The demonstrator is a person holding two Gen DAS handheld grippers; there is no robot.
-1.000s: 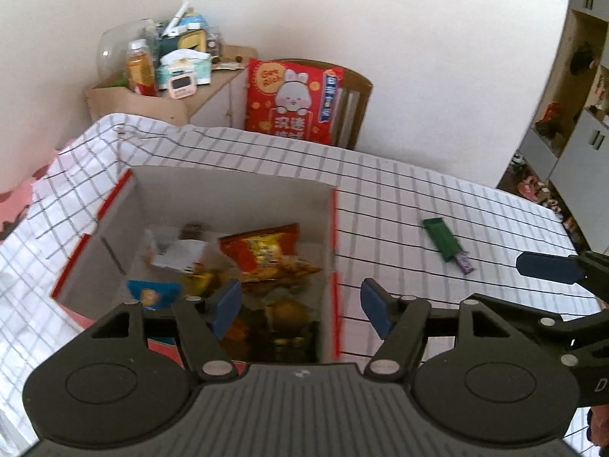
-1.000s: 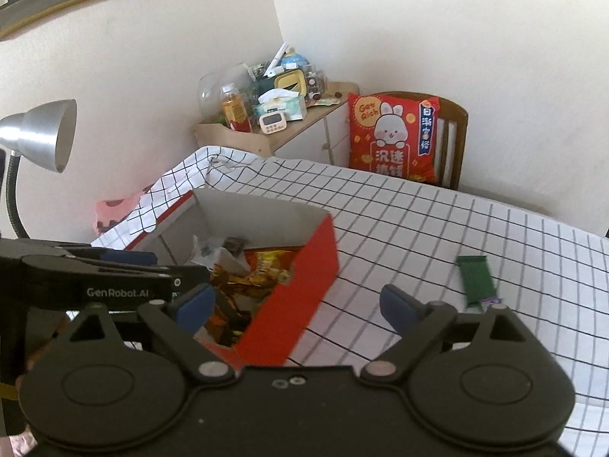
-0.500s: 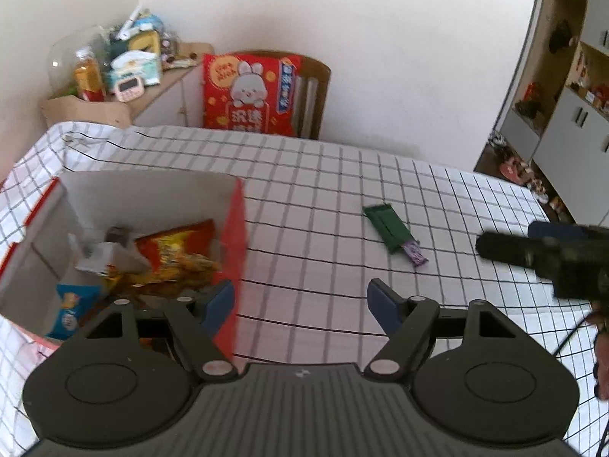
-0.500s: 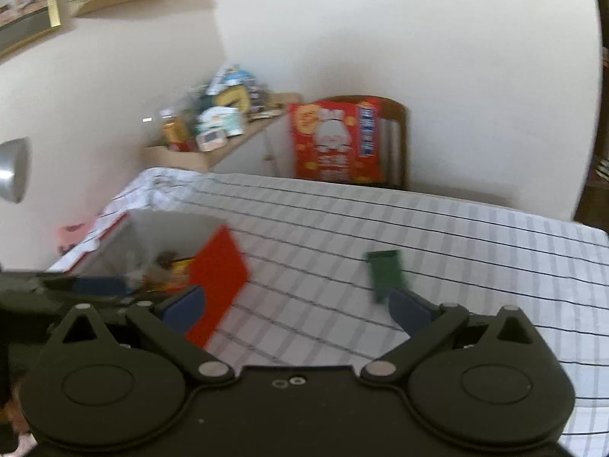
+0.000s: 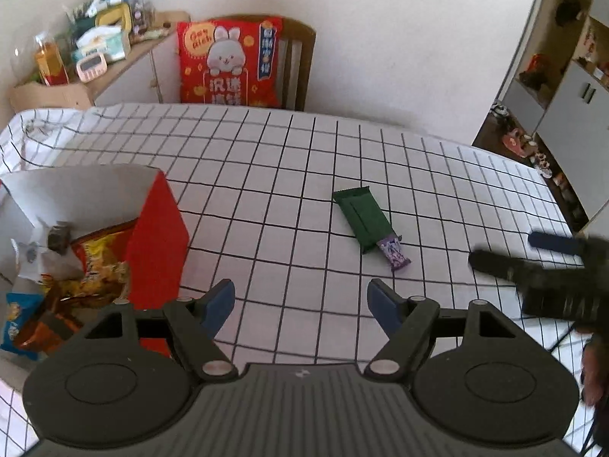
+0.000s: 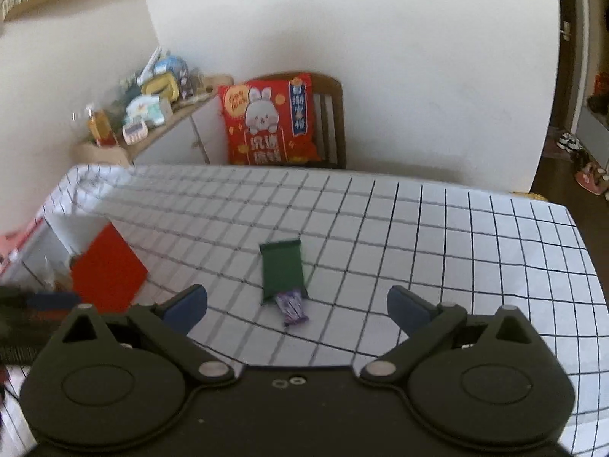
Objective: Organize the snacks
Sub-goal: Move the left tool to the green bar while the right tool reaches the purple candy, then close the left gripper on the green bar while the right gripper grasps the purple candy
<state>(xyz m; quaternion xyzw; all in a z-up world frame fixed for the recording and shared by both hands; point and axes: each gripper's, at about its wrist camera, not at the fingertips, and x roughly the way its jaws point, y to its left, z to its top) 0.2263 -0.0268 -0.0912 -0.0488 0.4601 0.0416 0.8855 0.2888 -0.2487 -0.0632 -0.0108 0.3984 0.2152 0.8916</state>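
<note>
A dark green snack packet (image 5: 361, 219) lies flat on the checked tablecloth, with a small purple packet (image 5: 394, 253) touching its near end. The red-and-white box (image 5: 156, 236) at the left holds several snack bags. My left gripper (image 5: 300, 297) is open and empty, hovering between the box and the packets. My right gripper (image 6: 297, 301) hangs just short of the green packet (image 6: 283, 270) and above the purple packet (image 6: 292, 308); its jaws are wide and closing slightly, with nothing between them. The left wrist view shows the right gripper (image 5: 502, 247) blurred at the right.
A wooden chair with a red rabbit cushion (image 5: 228, 64) stands behind the table's far edge. A low cabinet (image 5: 95, 53) crowded with bottles and boxes sits at the back left. Shelving (image 5: 563, 57) and shoes lie beyond the table's right edge (image 6: 582, 251).
Both grippers swung right and lower, away from the box toward the green packet. The box slid to the left edge of both views. The jaws of both stand a little wider.
</note>
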